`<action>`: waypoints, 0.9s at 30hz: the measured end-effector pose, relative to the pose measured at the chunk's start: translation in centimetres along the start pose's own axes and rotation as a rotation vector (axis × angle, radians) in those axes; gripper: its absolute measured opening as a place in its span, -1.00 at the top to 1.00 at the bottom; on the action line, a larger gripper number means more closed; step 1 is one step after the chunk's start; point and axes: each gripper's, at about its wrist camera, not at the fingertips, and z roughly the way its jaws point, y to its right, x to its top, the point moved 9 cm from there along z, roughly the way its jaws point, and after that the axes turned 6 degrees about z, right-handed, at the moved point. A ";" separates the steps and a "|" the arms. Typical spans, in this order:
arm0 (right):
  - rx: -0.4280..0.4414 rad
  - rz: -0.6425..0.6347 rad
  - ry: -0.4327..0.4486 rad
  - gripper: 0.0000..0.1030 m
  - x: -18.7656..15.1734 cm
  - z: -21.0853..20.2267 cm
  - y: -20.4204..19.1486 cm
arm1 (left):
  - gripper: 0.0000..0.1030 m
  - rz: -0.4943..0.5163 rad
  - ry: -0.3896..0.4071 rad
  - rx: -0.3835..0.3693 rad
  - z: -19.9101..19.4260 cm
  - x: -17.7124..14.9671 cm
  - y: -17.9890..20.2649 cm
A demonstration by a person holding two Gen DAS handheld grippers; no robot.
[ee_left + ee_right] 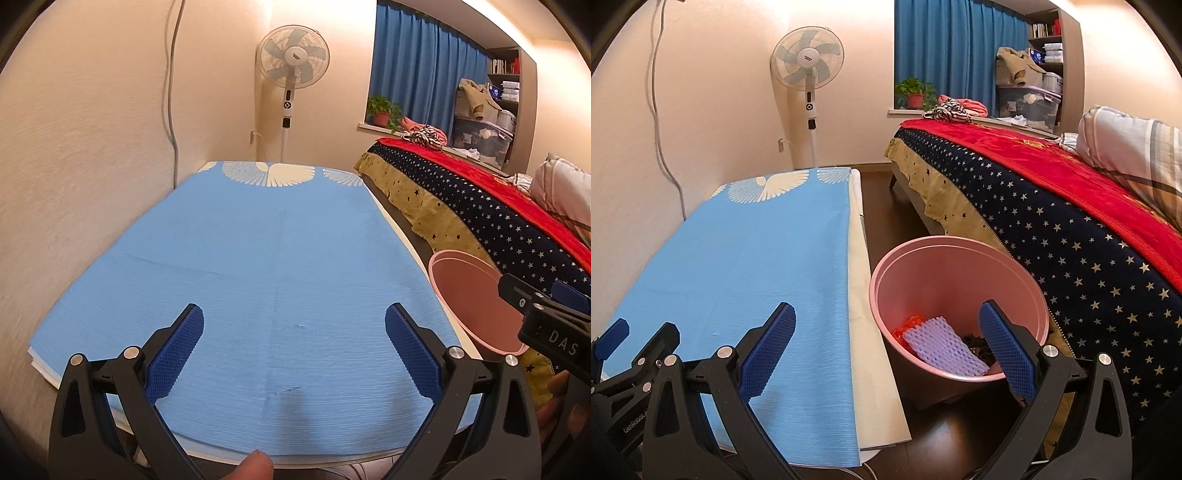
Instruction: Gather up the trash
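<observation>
A pink bin stands on the floor between the table and the bed; it also shows in the left wrist view. Inside it lie a purple foam net, an orange scrap and a dark scrap. My right gripper is open and empty above the table's edge and the bin's near rim. My left gripper is open and empty above the blue tablecloth, which shows no trash on it. The right gripper's tip shows at the right of the left wrist view.
A bed with a starred blanket stands right of the bin. A standing fan is behind the table by the wall. A cable hangs down the wall at left. Dark floor runs between table and bed.
</observation>
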 end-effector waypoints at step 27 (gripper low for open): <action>0.004 -0.010 0.013 -0.90 0.2 -0.2 -0.2 | -0.85 0.009 0.003 -0.004 -0.1 -0.2 0.2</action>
